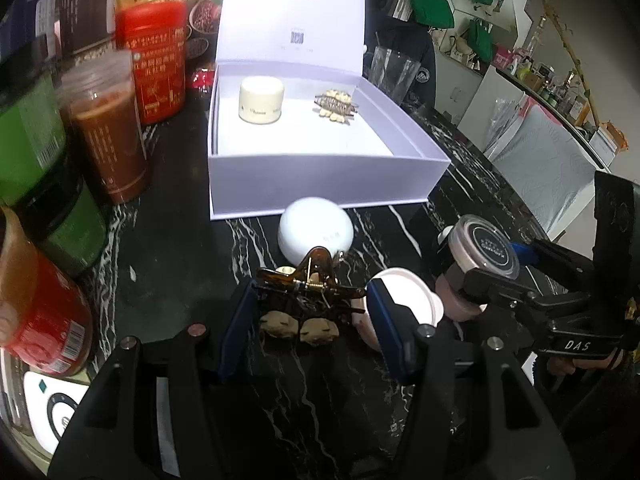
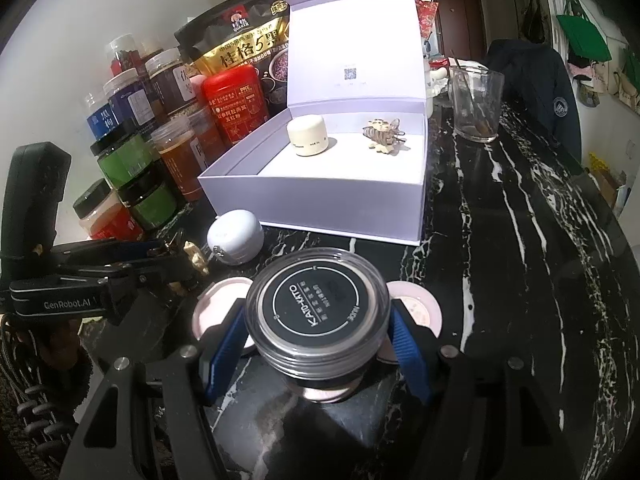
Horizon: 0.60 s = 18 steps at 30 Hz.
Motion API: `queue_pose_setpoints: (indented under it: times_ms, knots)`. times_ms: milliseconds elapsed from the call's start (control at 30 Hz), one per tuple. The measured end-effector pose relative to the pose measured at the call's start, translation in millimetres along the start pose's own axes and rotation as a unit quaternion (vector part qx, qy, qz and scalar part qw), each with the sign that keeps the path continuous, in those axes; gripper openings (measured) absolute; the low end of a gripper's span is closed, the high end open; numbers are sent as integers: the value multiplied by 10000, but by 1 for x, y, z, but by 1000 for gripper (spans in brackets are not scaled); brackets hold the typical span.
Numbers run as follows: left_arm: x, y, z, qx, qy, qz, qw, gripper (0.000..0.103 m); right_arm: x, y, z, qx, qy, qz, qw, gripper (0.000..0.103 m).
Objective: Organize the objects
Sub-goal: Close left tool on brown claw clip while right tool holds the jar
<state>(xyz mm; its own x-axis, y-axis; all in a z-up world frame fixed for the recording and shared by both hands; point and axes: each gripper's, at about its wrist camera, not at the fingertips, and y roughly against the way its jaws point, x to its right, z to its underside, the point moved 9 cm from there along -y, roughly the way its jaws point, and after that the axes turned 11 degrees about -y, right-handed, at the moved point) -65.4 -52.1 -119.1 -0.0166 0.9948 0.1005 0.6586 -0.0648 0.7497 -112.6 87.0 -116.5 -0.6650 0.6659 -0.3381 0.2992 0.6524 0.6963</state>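
My left gripper (image 1: 310, 312) is shut on a brown tortoiseshell hair clip (image 1: 310, 280) just above the black marble table. My right gripper (image 2: 318, 334) is shut on a black-lidded powder jar (image 2: 318, 306), also seen in the left wrist view (image 1: 486, 248). An open white gift box (image 1: 320, 172) stands behind; inside are a cream jar (image 1: 261, 100) and a beige hair clip (image 1: 336, 106). A white round jar (image 1: 316, 232) lies in front of the box. Pink-lidded jars (image 1: 404, 300) sit between the grippers.
Several food jars and a red tin (image 1: 154, 60) crowd the left side, with an oat bag (image 2: 244, 48) behind. An empty glass (image 2: 476, 104) stands right of the box. The marble table (image 2: 540, 260) stretches to the right.
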Motion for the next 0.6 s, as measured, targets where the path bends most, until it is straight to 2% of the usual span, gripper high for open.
queue_pose_setpoints:
  times_ms: [600]
  knots:
    - [1, 13, -13, 88, -26, -53, 9999, 55, -6, 6, -10, 62, 173, -6, 9998, 70]
